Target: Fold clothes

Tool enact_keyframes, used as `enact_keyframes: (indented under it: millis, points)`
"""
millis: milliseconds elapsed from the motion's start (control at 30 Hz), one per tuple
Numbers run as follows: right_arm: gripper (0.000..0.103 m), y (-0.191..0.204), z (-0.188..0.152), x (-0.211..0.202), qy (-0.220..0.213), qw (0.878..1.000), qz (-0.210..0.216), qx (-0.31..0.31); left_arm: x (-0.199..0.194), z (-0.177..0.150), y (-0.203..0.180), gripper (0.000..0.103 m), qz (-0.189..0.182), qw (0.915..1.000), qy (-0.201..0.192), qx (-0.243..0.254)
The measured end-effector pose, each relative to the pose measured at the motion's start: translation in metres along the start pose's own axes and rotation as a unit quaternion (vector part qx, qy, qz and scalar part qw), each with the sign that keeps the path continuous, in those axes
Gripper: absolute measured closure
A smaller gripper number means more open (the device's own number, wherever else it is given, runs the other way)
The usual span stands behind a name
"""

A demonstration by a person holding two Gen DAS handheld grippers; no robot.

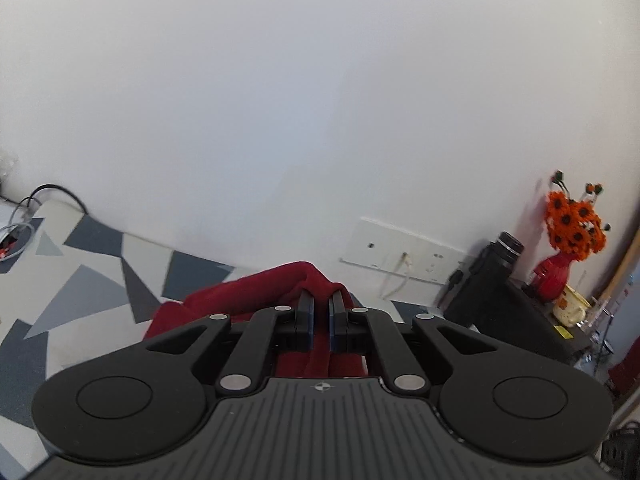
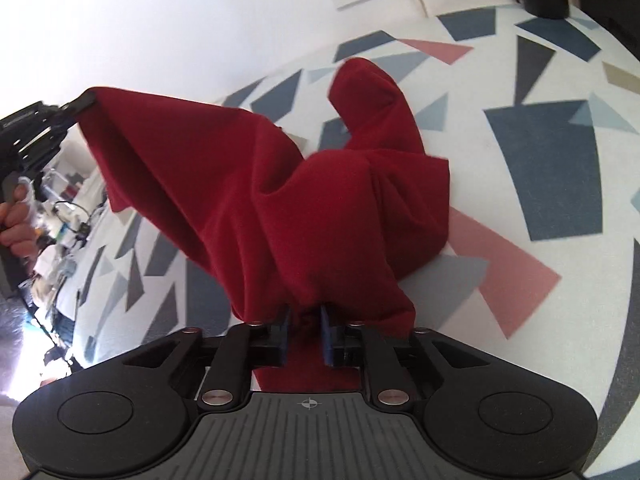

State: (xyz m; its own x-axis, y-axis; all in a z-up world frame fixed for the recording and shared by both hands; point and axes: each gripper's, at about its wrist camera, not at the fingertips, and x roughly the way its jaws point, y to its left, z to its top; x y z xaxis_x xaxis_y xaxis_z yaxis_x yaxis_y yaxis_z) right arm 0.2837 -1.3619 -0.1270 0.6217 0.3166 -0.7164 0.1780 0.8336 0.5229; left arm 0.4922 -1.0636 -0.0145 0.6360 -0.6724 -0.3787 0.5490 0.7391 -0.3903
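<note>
Both tongs pinch the dark red garment [image 2: 280, 184] by separate edges, apparently to lift and spread it before a fold. The right tongs [image 2: 305, 320] clench a bunched edge low over the near part of the table [image 2: 560, 160]; the left tongs [image 1: 320, 312] grip another edge, held higher toward the table's left side. Between them the cloth hangs crumpled, its far part resting on the patterned tabletop. No brand or writing is legible; lettering on the left tongs' body is too blurred.
</note>
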Motion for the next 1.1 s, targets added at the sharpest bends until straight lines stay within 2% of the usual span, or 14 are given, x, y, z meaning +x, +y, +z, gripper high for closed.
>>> enact_keyframes:
  millis: [67,133,200,233,300,367,433,500,800,967,1067,1100]
  points:
    - [0.075,-0.004,0.01,-0.012,-0.024,1.0,-0.006,0.01,0.005,-0.013,-0.023,0.096,-0.037,0.9981,0.021,0.043]
    - [0.072,-0.014,0.021,-0.024,-0.049,0.998,-0.008,0.031,0.011,-0.028,-0.046,0.096,-0.072,0.9927,0.044,0.086]
    - [0.07,-0.026,0.033,-0.036,-0.073,0.996,-0.009,0.056,0.02,-0.052,-0.075,0.096,-0.106,0.981,0.072,0.146]
    - [0.07,-0.031,0.037,-0.039,-0.081,0.994,-0.013,0.065,0.026,-0.066,-0.091,0.096,-0.118,0.9727,0.082,0.182]
    - [0.07,-0.038,0.044,-0.042,-0.087,0.993,-0.025,0.081,0.04,-0.085,-0.108,0.096,-0.144,0.9569,0.117,0.223]
    - [0.07,-0.043,0.048,-0.04,-0.085,0.992,-0.037,0.089,0.053,-0.101,-0.119,0.096,-0.167,0.9432,0.161,0.238]
    - [0.07,-0.046,0.049,-0.036,-0.083,0.992,-0.039,0.091,0.06,-0.116,-0.123,0.096,-0.184,0.933,0.193,0.242]
    - [0.068,-0.047,0.048,-0.028,-0.079,0.992,-0.033,0.092,0.062,-0.127,-0.123,0.096,-0.19,0.928,0.211,0.241]
    - [0.067,-0.033,0.051,-0.006,-0.063,0.995,-0.039,0.067,0.064,-0.133,-0.111,0.095,-0.194,0.9312,0.237,0.197]
    - [0.067,-0.036,0.057,0.004,-0.064,0.993,-0.071,0.064,0.055,-0.137,-0.103,0.095,-0.192,0.9337,0.241,0.182]
    - [0.066,-0.04,0.062,0.011,-0.069,0.991,-0.097,0.061,0.038,-0.126,-0.087,0.095,-0.155,0.9551,0.202,0.152]
    - [0.061,-0.042,0.064,0.014,-0.071,0.99,-0.105,0.057,0.032,-0.122,-0.082,0.095,-0.142,0.9614,0.188,0.141]
